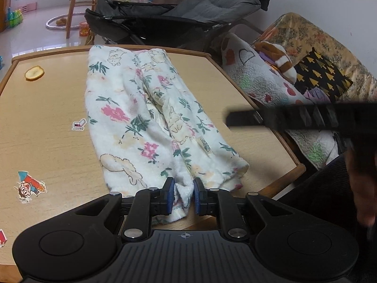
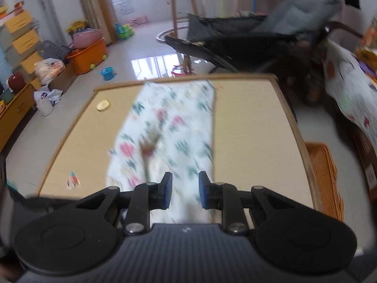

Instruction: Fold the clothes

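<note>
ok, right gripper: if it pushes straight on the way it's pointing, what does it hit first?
Most likely the floral cloth lying on the wooden table: the right gripper tilts down at its near end, and nothing shows between its fingers. The picture is blurred, so depth is unclear.

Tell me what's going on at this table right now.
A person is folding a floral cloth laid lengthwise on a wooden table, using two hand-held grippers. The left hand-held gripper has the cloth's near edge bunched between its fingers. The right hand-held gripper is above the cloth, holding nothing; its view is blurred.
</note>
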Tool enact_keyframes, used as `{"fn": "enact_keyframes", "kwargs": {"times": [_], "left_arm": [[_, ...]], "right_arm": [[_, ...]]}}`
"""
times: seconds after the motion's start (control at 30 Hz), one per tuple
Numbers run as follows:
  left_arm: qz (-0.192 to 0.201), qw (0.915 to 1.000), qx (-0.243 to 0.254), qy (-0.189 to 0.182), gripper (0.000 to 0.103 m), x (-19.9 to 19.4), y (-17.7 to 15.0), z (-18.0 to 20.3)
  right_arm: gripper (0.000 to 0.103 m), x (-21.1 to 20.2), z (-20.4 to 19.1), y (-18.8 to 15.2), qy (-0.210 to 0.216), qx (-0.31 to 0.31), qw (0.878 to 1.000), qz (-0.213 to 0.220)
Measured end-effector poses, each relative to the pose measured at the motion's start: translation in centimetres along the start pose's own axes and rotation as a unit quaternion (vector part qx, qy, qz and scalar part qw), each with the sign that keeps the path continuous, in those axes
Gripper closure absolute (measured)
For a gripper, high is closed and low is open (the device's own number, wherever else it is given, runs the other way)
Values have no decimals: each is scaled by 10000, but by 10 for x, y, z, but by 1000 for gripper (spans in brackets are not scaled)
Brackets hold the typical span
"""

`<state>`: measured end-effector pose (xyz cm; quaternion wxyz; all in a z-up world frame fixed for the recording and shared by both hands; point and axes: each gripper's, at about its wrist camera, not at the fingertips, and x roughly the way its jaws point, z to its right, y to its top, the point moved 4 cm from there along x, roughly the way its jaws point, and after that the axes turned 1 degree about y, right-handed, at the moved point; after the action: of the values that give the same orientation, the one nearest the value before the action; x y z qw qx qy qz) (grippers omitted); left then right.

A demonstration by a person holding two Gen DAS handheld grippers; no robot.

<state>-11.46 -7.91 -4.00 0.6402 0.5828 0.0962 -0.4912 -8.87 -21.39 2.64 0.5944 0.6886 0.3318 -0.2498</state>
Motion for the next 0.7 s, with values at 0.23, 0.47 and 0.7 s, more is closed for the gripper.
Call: {"fn": "enact_keyframes", "kwargs": {"times": [0.23,0.47,0.7], "left_arm": [[28,10000,-67,-65,79,1,-1,-2],[36,9997,-208,-139,79,1,-1,-8],[18,9994,-304,-183,79,1,-2,-11]], "right_arm": [[80,48,-37,40,341,-536,9973,-369],[80,80,-53,38,394,-619,9949,-696],[98,87,-47,36,54,-762,9943,-747]]}}
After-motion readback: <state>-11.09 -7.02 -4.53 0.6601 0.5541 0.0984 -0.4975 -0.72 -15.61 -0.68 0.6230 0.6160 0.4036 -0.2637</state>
